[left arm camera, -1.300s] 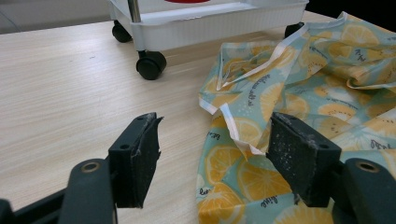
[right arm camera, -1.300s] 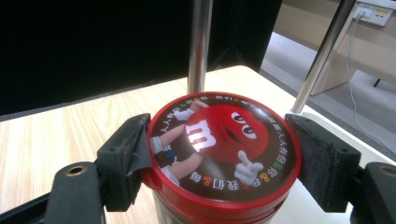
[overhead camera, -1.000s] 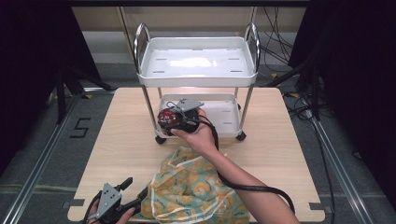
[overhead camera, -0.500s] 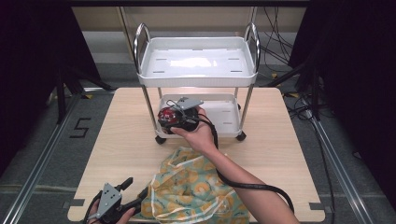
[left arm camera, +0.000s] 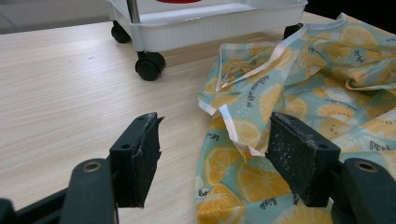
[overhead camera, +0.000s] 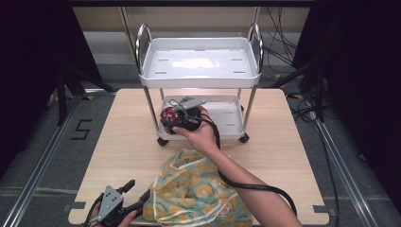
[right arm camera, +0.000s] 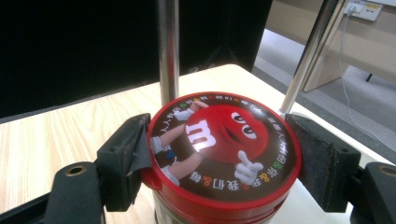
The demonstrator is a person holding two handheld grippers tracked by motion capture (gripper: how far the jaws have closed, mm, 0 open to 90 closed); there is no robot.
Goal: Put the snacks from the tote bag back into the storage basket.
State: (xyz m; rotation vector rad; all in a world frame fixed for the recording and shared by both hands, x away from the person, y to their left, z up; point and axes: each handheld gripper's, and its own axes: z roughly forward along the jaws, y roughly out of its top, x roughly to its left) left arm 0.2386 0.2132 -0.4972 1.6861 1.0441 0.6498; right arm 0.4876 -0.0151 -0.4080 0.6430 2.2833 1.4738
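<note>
A round tin with a red cartoon lid [right arm camera: 219, 140] sits between the jaws of my right gripper [right arm camera: 219, 128], which is shut on its sides. In the high view that gripper [overhead camera: 177, 120] holds the tin [overhead camera: 168, 115] at the left end of the white cart's lower shelf [overhead camera: 229, 118], beside a chrome post [right arm camera: 168, 51]. A teal cloth printed with lemon slices [overhead camera: 194, 191] lies crumpled on the table's front. My left gripper [overhead camera: 137, 194] rests open at the cloth's left edge; its jaws straddle a white-trimmed hem [left arm camera: 233, 133] without touching it.
The white two-tier cart [overhead camera: 198, 81] stands on black castors [left arm camera: 149, 67] at the back middle of the wooden table [overhead camera: 123, 137]. Its top tray holds nothing. The right gripper's black cable [overhead camera: 255, 187] loops over the cloth. Cables lie on the floor at the right.
The right gripper with the tin has crept slightly toward the cart's lower shelf. The left gripper and the cloth have not moved.
</note>
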